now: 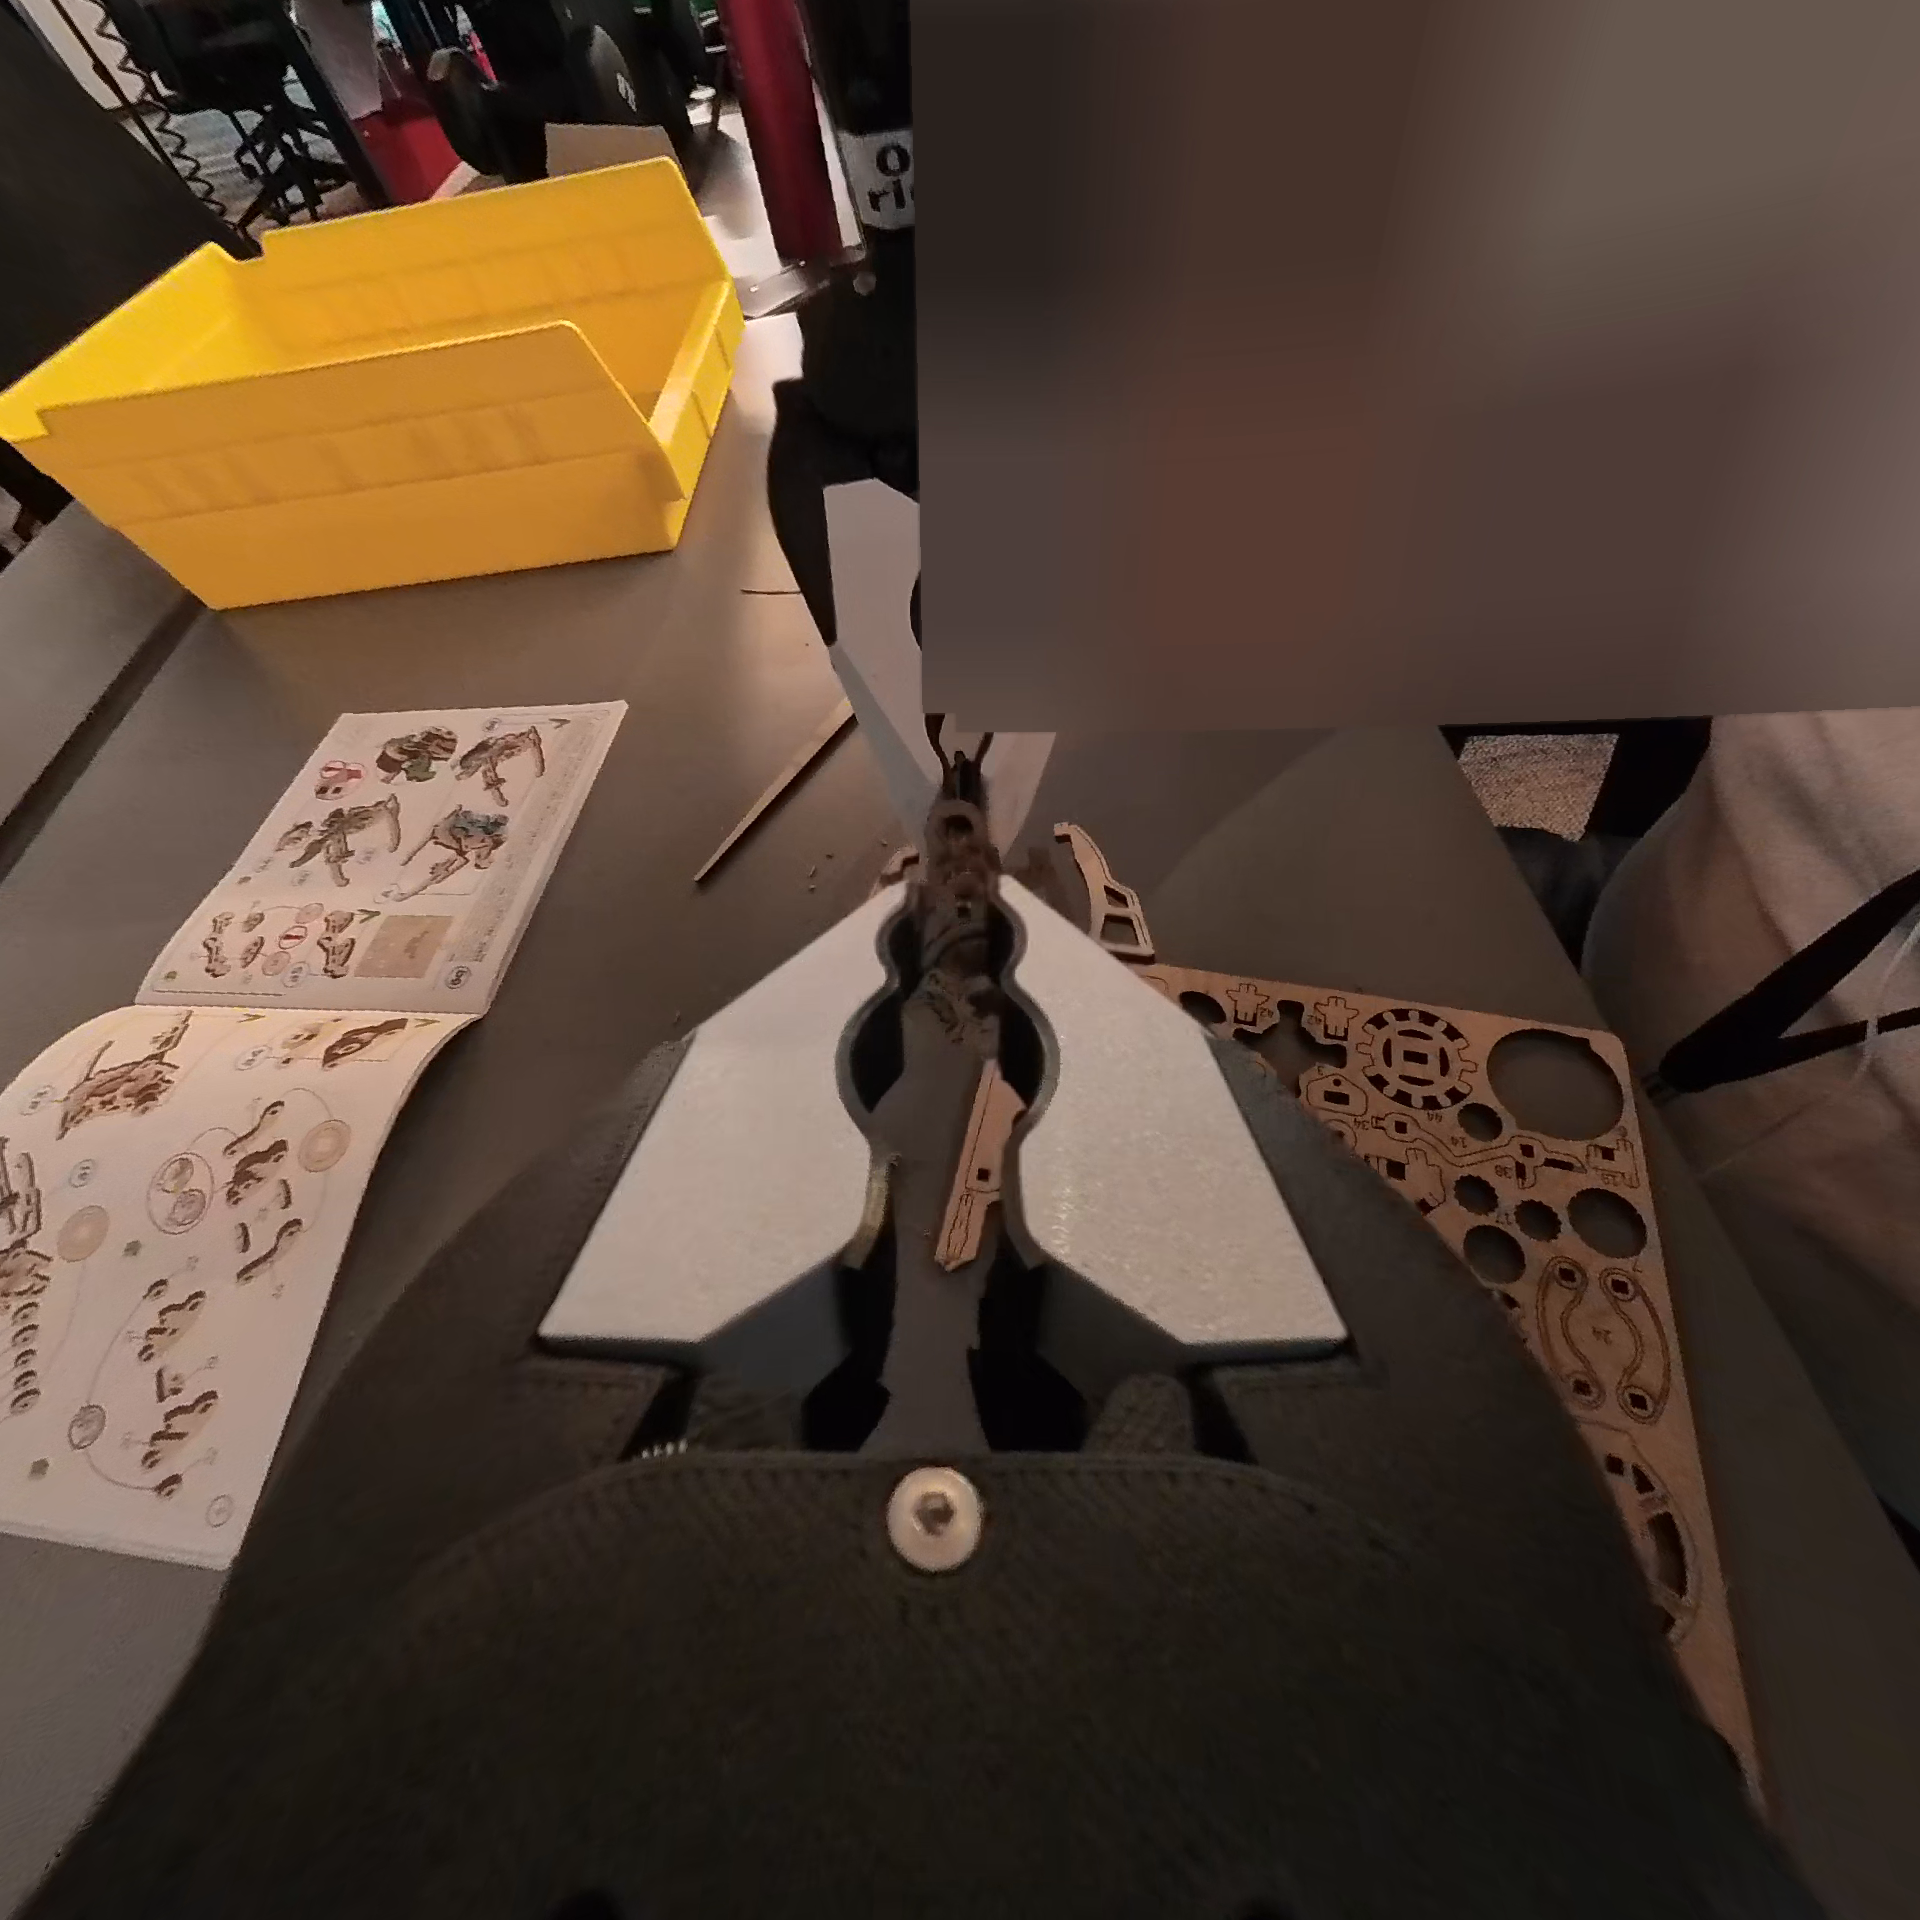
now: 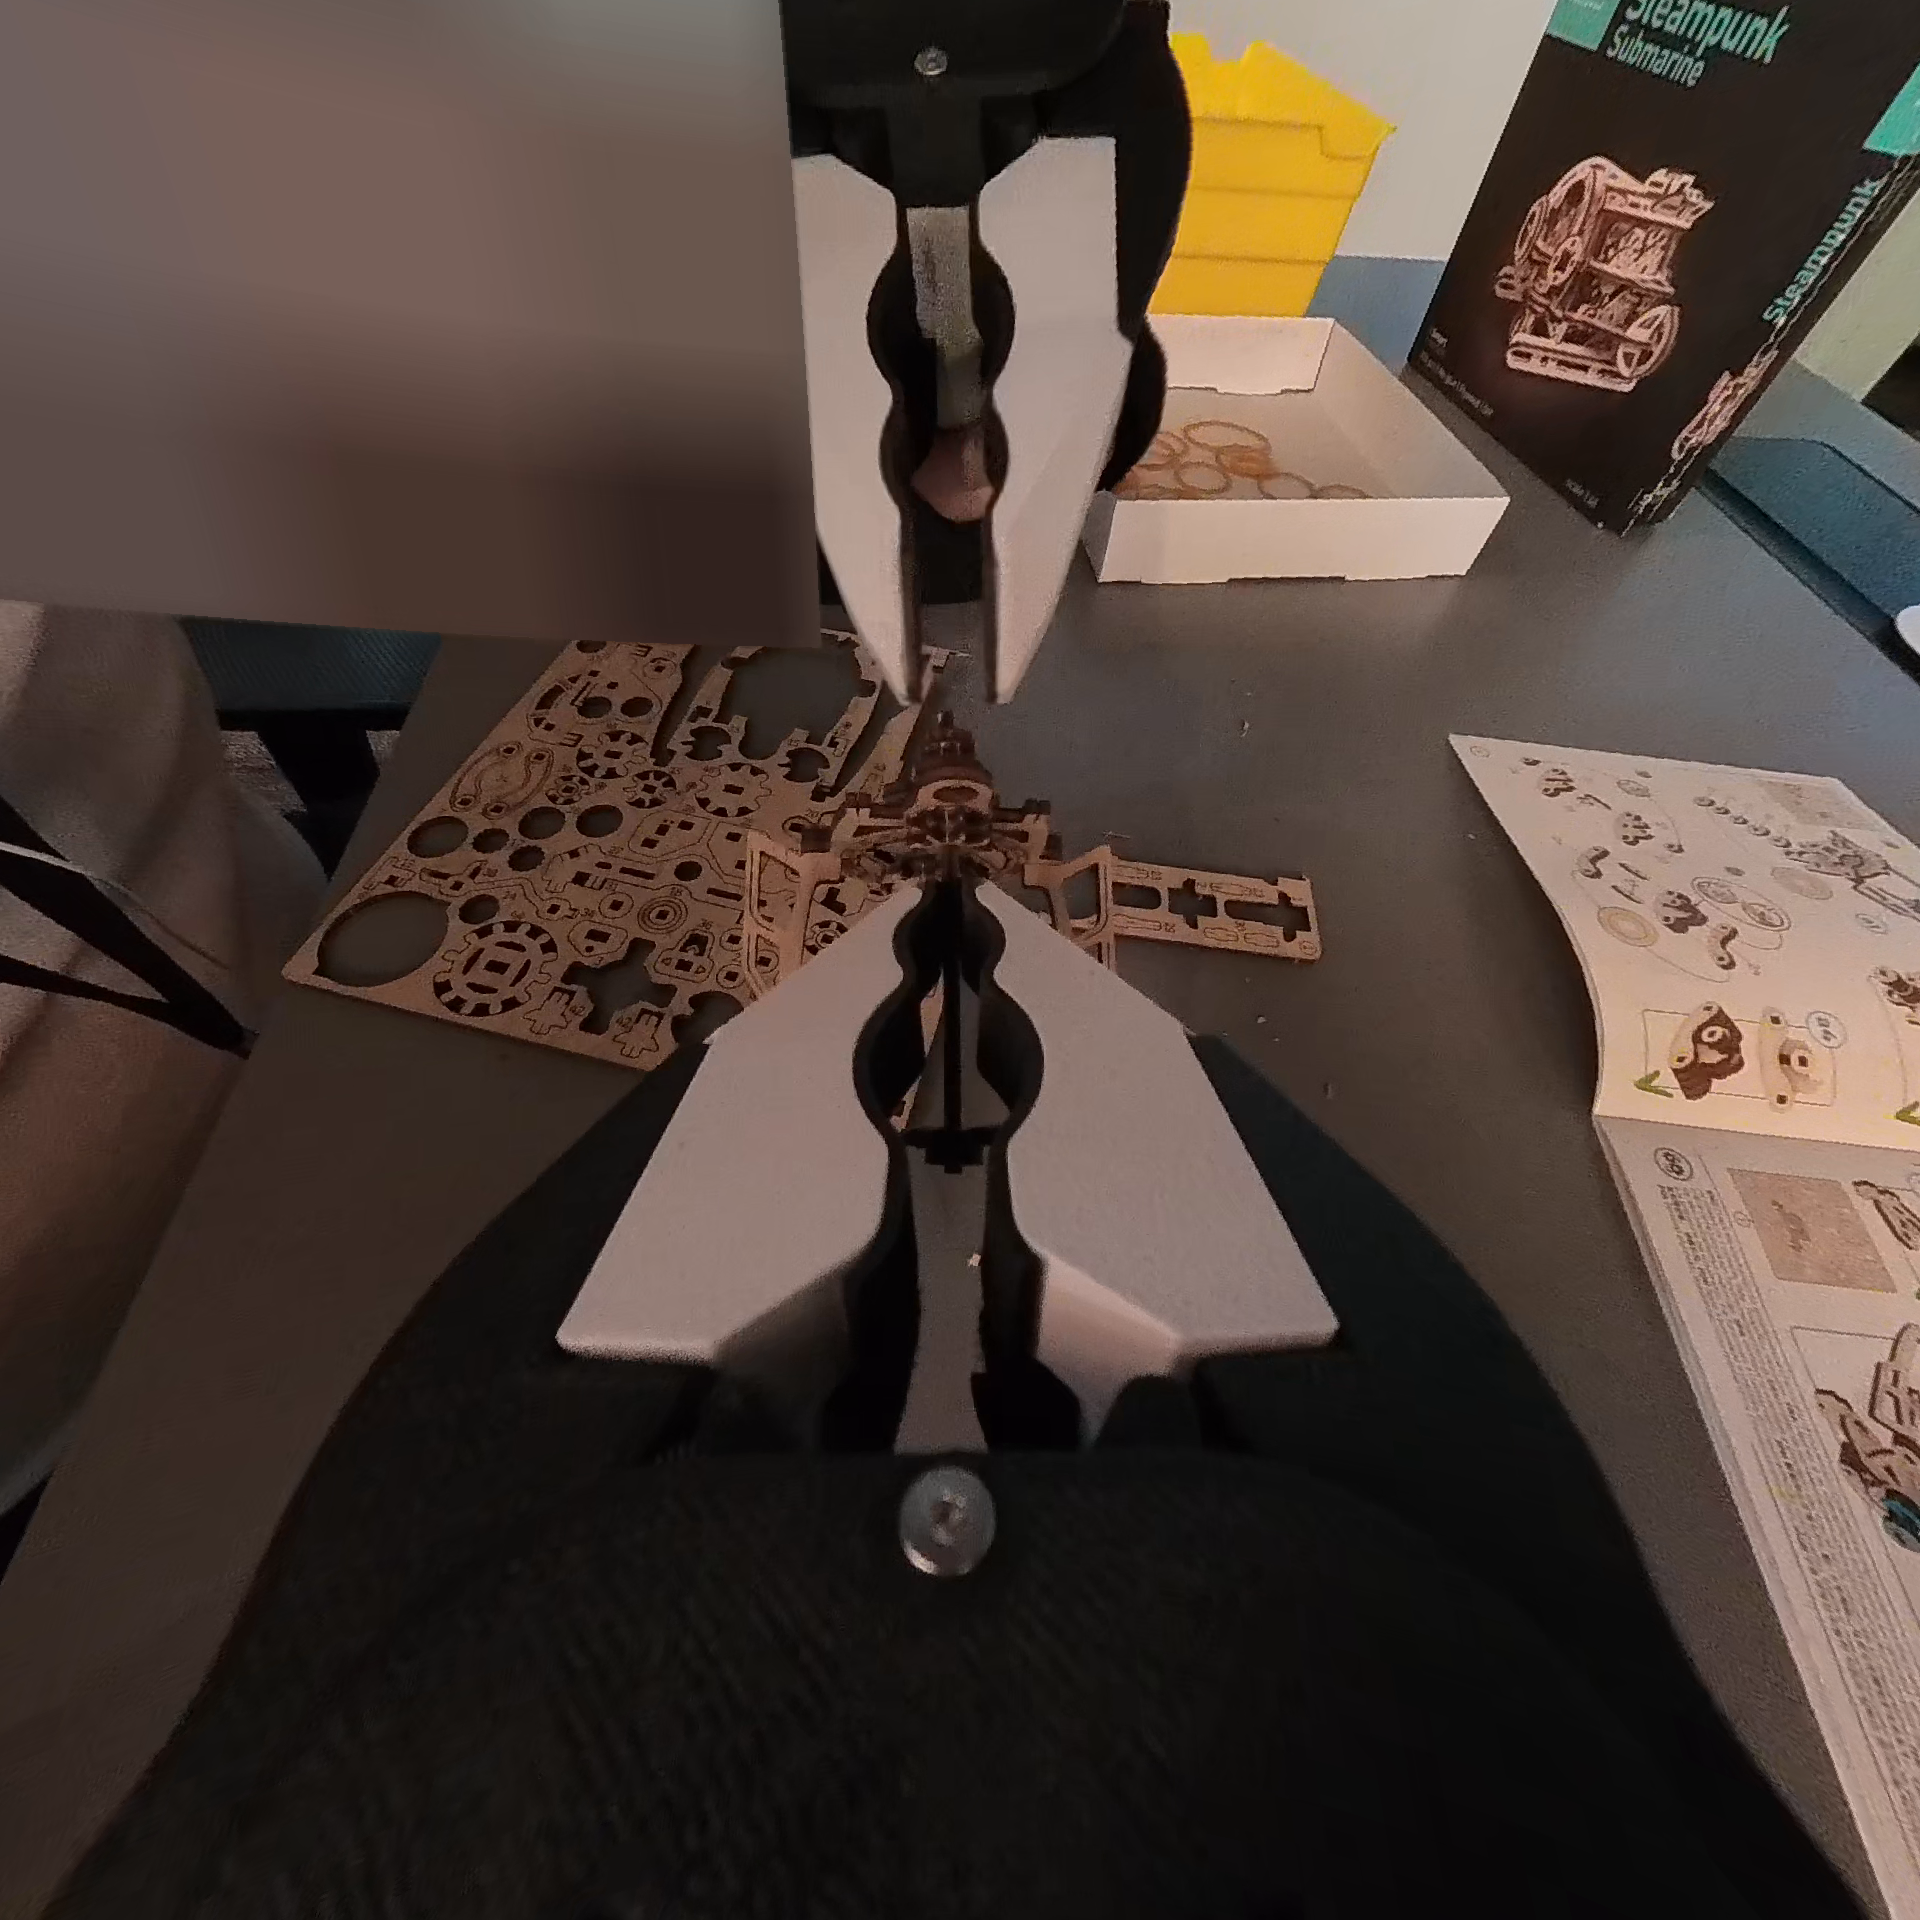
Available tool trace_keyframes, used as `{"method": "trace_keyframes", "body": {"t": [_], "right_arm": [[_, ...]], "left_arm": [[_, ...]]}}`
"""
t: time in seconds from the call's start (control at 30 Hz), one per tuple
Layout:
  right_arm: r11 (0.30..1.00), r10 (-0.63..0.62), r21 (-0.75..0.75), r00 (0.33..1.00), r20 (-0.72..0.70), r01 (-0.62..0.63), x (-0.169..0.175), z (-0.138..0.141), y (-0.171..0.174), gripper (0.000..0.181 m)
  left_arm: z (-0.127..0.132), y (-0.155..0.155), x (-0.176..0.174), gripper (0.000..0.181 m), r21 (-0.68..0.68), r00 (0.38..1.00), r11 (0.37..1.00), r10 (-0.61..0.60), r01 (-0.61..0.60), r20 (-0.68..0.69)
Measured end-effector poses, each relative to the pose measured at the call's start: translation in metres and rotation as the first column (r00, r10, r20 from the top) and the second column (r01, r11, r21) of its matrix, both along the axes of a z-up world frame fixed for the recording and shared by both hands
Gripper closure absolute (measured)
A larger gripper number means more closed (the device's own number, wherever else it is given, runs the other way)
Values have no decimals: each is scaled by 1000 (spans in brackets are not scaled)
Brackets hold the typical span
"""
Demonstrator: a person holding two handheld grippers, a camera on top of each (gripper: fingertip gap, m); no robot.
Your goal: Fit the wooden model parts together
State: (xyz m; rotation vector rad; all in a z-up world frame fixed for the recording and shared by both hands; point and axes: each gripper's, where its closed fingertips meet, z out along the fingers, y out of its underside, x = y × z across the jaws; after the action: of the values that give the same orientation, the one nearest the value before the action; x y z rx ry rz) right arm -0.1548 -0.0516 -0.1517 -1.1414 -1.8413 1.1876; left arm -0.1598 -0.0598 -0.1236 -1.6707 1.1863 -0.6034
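A small, dark, partly built wooden model (image 2: 948, 821) hangs above the grey table (image 2: 1299, 748), held between my two grippers, which face each other. My right gripper (image 2: 948, 885) is shut on its near end, and a thin plate runs edge-on back between the jaws. My left gripper (image 1: 961, 871) is shut on the model (image 1: 958, 883) from the opposite side, with a pale flat wooden strip (image 1: 975, 1164) running back between its fingers. In the right wrist view the left gripper (image 2: 951, 712) comes down from the top. In the left wrist view one finger (image 1: 883, 727) of the right gripper shows under a blurred patch.
A punched-out wooden parts sheet (image 2: 540, 883) lies under the grippers and also shows in the left wrist view (image 1: 1455, 1122), with a smaller sheet (image 2: 1205, 914) beside it. Also here are an open instruction booklet (image 1: 208, 1195), a yellow bin (image 1: 395, 416), a white tray with rings (image 2: 1351, 499), a dark box (image 2: 1621, 260) and a loose stick (image 1: 774, 805).
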Motion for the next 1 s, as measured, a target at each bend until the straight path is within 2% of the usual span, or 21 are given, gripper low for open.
{"method": "trace_keyframes", "body": {"t": [0.4, 0.83, 1.0], "right_arm": [[1000, 8, -5, 1000, 4, -8, 0, 0, -2, 181], [1000, -8, -7, 1000, -10, 7, 1, 3, 2, 180], [1000, -17, -10, 1000, -19, 17, 1, 5, 5, 180]], "left_arm": [[-6, 0, 5, 165, -5, 1000, 1000, -3, 3, -12], [47, 13, -11, 155, 48, 962, 995, 73, -89, 264], [55, 24, -23, 156, 15, 928, 989, 132, -146, 348]]}}
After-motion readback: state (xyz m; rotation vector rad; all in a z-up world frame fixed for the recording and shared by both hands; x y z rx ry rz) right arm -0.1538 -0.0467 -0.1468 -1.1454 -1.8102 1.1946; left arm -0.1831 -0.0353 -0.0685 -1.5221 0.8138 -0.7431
